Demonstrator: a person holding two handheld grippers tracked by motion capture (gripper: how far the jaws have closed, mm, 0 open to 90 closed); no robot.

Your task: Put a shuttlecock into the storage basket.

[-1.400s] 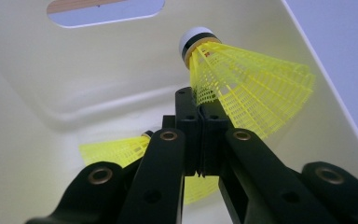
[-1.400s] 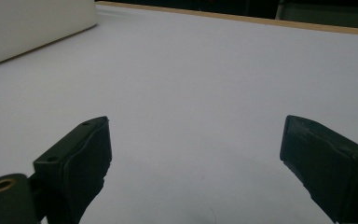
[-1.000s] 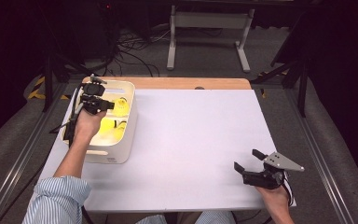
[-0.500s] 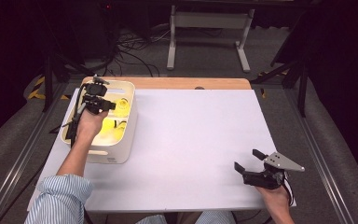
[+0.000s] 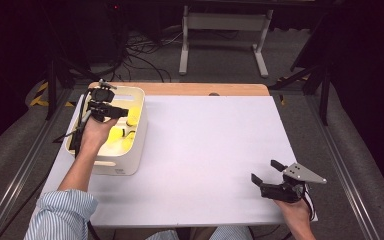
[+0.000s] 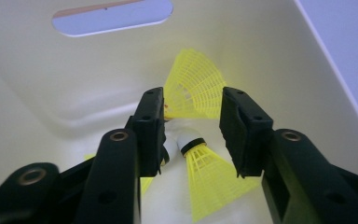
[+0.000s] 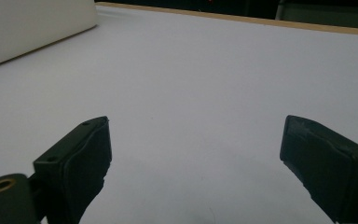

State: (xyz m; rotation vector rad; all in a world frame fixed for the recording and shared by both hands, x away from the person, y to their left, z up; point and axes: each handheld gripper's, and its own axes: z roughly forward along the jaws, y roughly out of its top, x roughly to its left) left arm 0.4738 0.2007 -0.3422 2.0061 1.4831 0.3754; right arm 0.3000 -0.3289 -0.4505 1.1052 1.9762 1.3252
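In the high view, the left gripper (image 5: pixel 111 106) reaches into a cream plastic bin (image 5: pixel 130 159) at the table's far left, where yellow shuttlecocks (image 5: pixel 116 136) lie; the right gripper (image 5: pixel 265 173) rests at the near right of the white table (image 5: pixel 205 150), well apart from the bin.

In the left gripper view, the left gripper's jaws have just been opening; a yellow shuttlecock (image 6: pixel 209 170) lies between them on the bin floor, unpressed, another (image 6: pixel 196 91) just beyond.

In the right gripper view, the right gripper's jaws stand wide apart over bare table.

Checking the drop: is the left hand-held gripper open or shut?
Open: the left hand-held gripper has just been opening; its pads stand clear of the yellow shuttlecock between them.
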